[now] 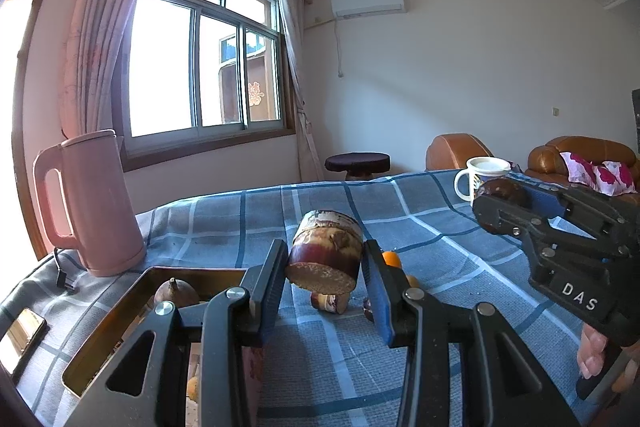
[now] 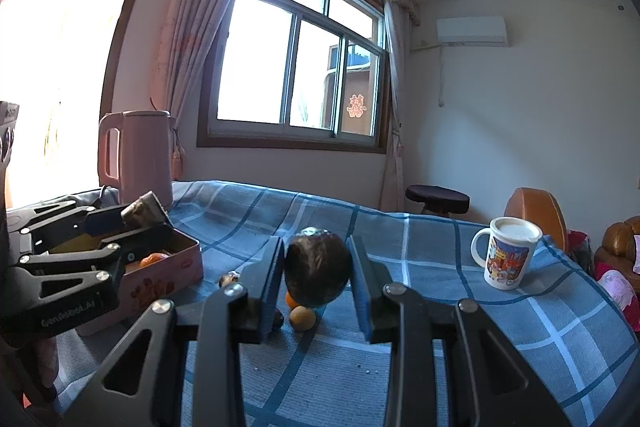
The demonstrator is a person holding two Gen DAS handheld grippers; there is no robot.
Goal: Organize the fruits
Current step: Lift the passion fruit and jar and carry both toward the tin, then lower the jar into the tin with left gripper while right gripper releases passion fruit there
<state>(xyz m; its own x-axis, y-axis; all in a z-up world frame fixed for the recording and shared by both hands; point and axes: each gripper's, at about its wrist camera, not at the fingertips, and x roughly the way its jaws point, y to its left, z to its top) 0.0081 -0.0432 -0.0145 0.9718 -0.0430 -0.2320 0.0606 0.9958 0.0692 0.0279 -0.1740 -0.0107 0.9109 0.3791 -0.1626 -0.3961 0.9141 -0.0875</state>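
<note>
Both grippers were loaded up over the table with the blue plaid cloth [image 2: 420,259]. The left gripper [image 1: 324,267] was clamped on a short chunk of sugarcane [image 1: 326,251], purple skin with a pale cut end facing the camera, held up in the air just beside the open tin box [image 1: 120,307]. From the right wrist view that same chunk [image 2: 143,211] sat right above the pink tin [image 2: 160,279], not touching it as far as I could see.

The right gripper [image 2: 318,267] had its pads closed on a dark round fruit [image 2: 318,269], honestly couldn't tell what kind, also lifted off the cloth. In the left view it [image 1: 500,191] hung near the white mug [image 1: 482,179].

Inside the tin there was a brown bulb-shaped thing with a little tip [image 1: 176,293] and an orange tangerine [image 2: 154,259]. On the cloth below the grippers lay a couple of small orange fruits [image 2: 302,318] and another short cane piece [image 1: 330,302], close together.

A pink kettle [image 1: 92,203] stood at the back near the window, and a phone [image 1: 22,335] lay at the left edge of the table.
</note>
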